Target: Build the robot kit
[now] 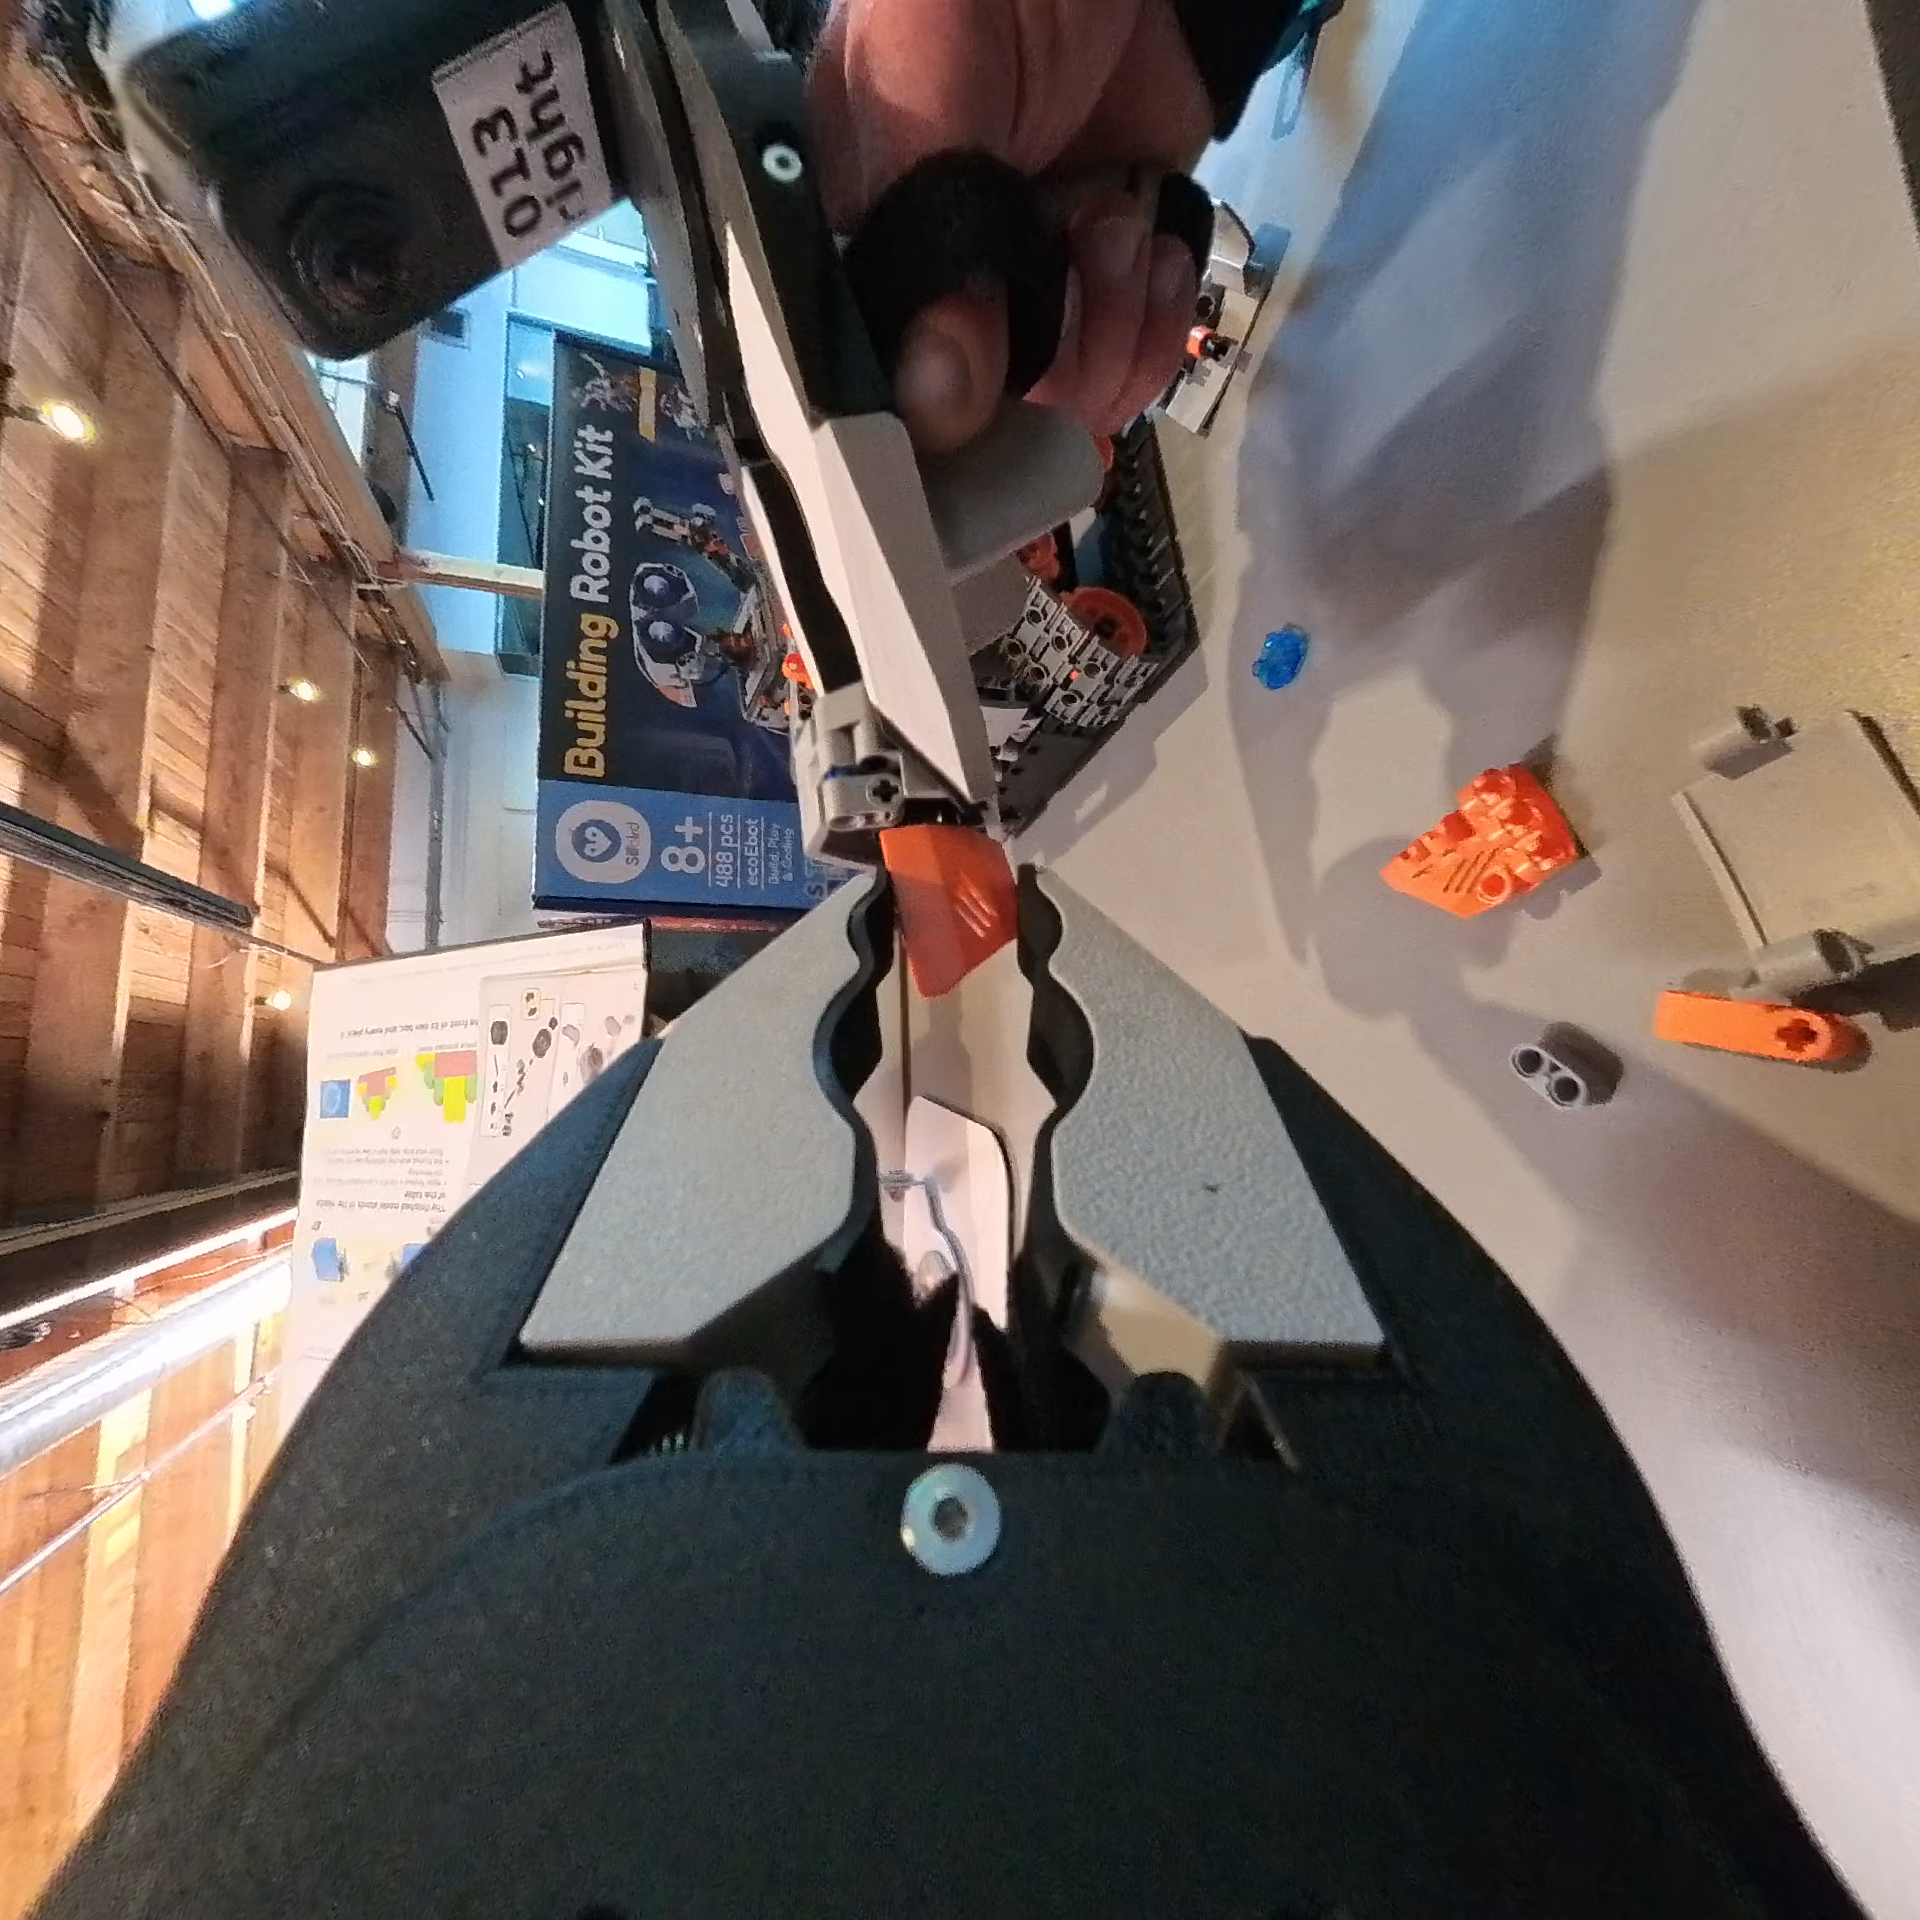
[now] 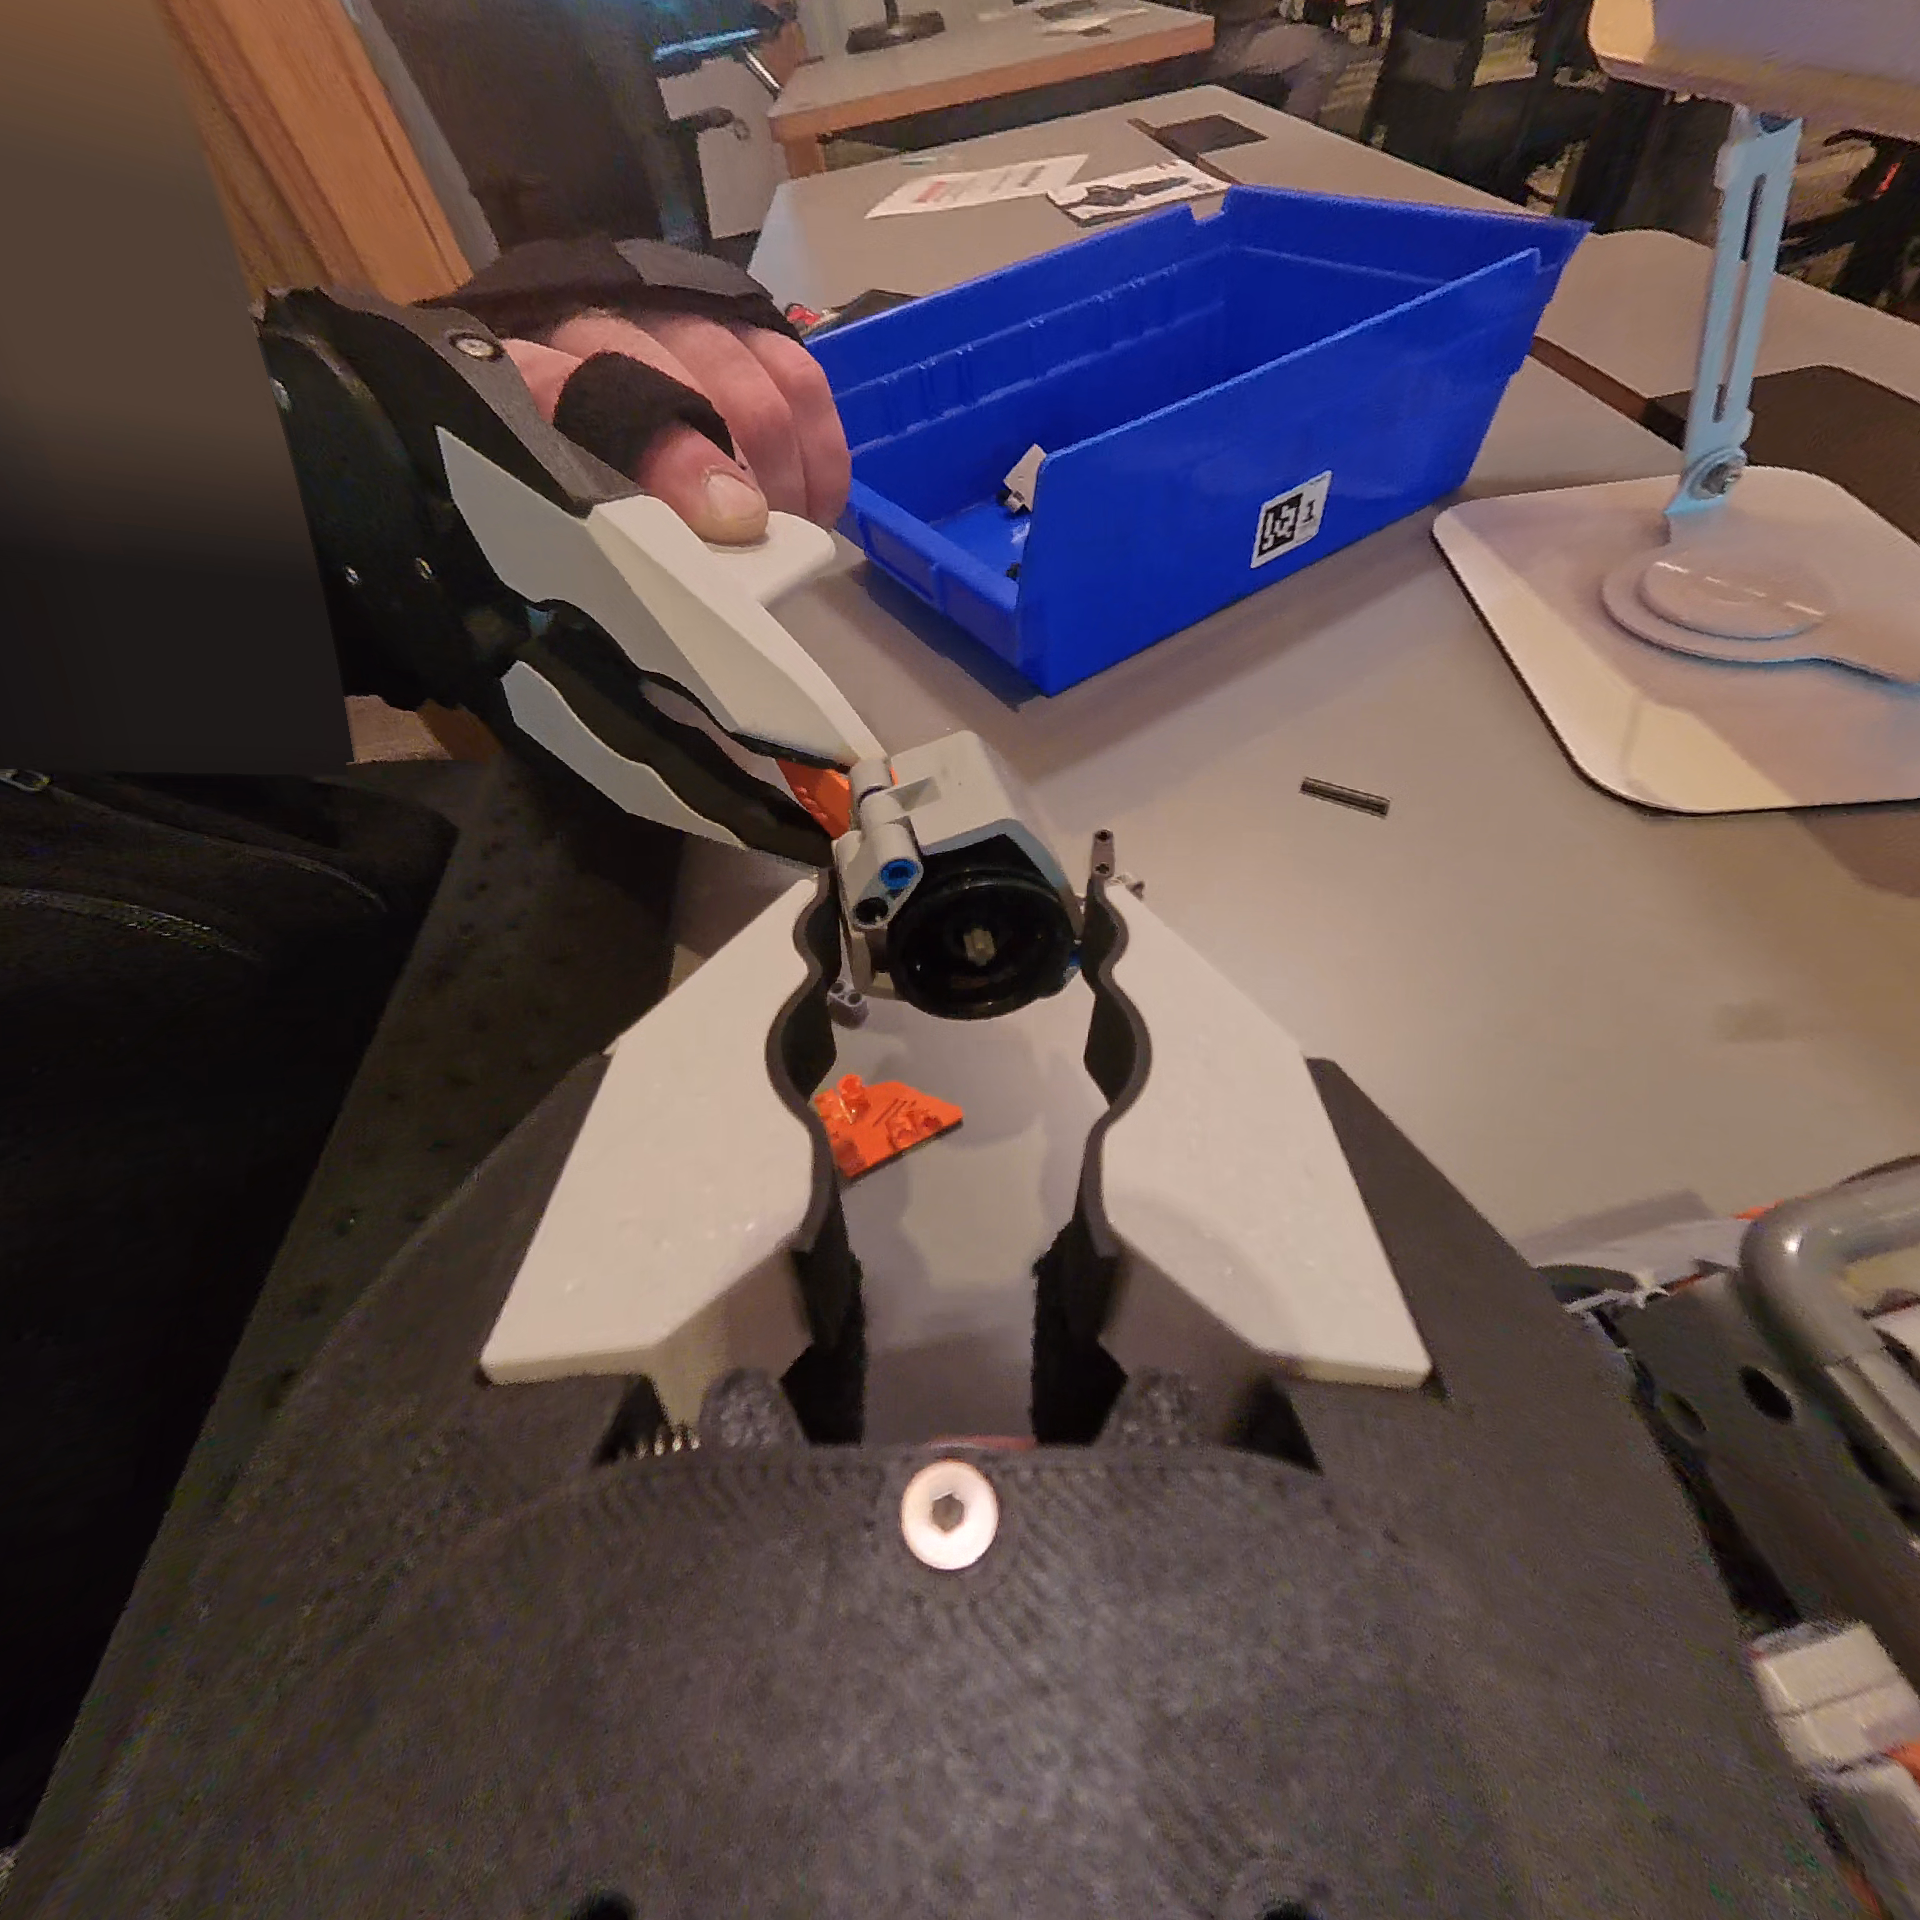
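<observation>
Orange panel [image 1: 951, 914] sits pinched in the left gripper [image 1: 951, 883], while the right gripper [image 2: 956, 925] apparently clamps a grey motor block [image 2: 961, 831].

My left wrist camera sits just behind my left gripper [image 1: 951, 883], rolled on its side — the grey table [image 1: 1558, 520] stands along the right edge, wooden beams on the left. It looks forward at close range onto my right gripper [image 1: 961, 800]. My right wrist camera rides upright behind that same gripper [image 2: 956, 914], angled down over the table [image 2: 1455, 987], and sees the left gripper [image 2: 831, 779] coming in from the left. Both views share the grey motor block [image 2: 956, 862] between the tips — and the loose orange piece [image 2: 883, 1122] on the tabletop.
</observation>
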Demonstrator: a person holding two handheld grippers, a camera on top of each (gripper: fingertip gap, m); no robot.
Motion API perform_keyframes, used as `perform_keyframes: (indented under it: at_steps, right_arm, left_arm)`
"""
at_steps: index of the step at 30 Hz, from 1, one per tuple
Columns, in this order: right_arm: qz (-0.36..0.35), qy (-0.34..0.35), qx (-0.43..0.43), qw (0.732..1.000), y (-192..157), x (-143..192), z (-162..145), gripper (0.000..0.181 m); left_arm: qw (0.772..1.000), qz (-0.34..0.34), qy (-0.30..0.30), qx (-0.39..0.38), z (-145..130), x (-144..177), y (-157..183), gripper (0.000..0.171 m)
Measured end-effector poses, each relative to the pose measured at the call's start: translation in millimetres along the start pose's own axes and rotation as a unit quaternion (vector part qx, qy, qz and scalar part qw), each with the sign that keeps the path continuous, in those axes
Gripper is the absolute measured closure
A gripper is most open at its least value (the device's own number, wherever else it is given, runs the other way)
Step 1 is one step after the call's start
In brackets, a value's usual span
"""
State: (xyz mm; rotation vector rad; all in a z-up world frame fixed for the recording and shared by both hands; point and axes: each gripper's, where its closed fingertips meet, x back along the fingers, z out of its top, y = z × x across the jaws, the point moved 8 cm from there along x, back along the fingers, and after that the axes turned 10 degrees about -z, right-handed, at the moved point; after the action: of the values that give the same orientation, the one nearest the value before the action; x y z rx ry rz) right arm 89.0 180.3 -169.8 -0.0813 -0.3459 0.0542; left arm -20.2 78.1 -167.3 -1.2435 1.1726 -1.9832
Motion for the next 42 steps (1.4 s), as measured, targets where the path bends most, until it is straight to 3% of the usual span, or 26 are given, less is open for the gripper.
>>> perform_keyframes:
  at_steps: [16,42]
  right_arm:
    - [0.071,0.043,-0.015,0.996,-7,2,3,0.136]
    - [0.096,0.05,-0.031,0.994,-7,-1,0,0.137]
  left_arm:
    - [0.996,0.014,0.084,0.023,0,15,-2,0.151]
    - [0.992,0.014,0.116,0.053,-5,19,1,0.152]
